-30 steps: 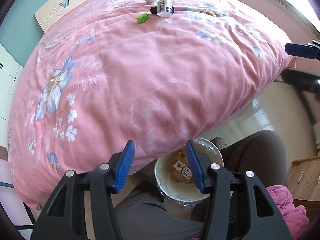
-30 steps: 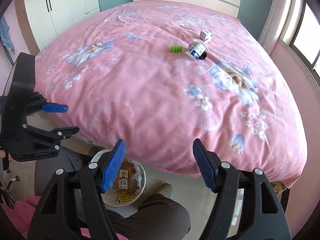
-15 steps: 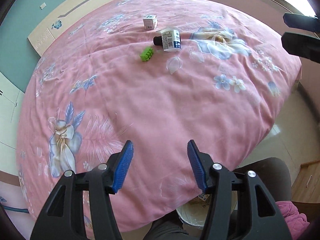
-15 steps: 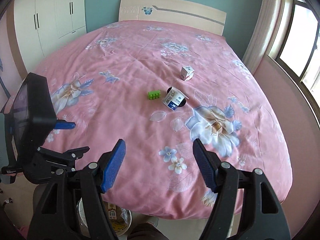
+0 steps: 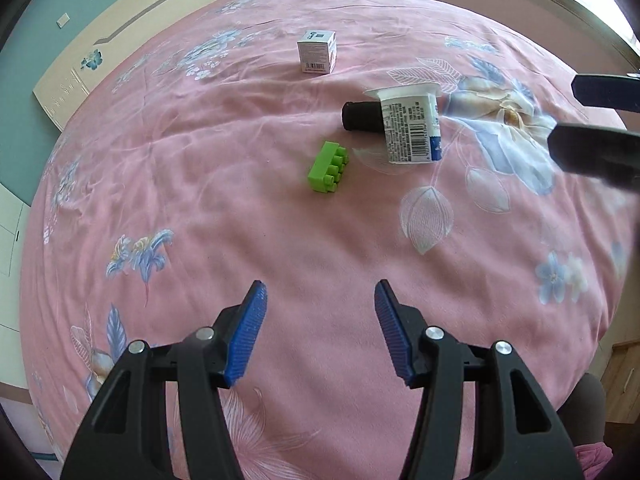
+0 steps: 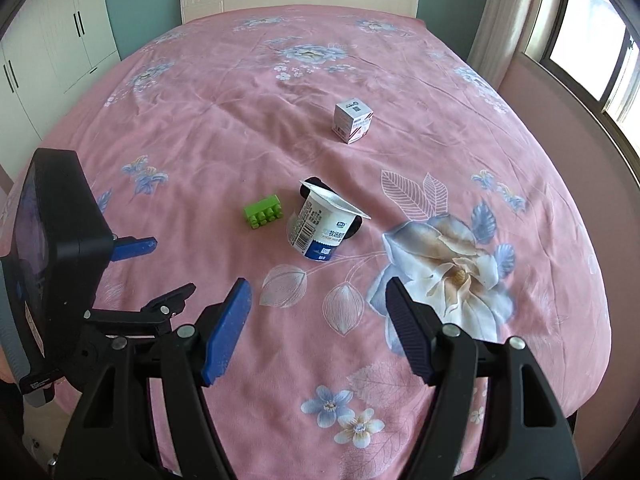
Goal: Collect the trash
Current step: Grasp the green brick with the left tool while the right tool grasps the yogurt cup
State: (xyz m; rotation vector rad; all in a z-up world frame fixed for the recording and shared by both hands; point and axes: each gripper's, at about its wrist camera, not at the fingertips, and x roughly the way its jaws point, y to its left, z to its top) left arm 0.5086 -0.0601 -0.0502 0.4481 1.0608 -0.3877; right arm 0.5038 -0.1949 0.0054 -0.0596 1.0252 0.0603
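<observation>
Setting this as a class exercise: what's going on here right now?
A person is clearing trash off a pink bed with two handheld grippers. Both the left gripper and right gripper are open and empty, over the bedspread. Ahead lie a tipped yogurt cup, a green block and a small box, none grasped yet.

Bright daylight enters from the window at far right, overexposed to white. Shadows on the bedspread are soft. Fisheye bends the edges; corners go dark, perhaps slightly blurred.
</observation>
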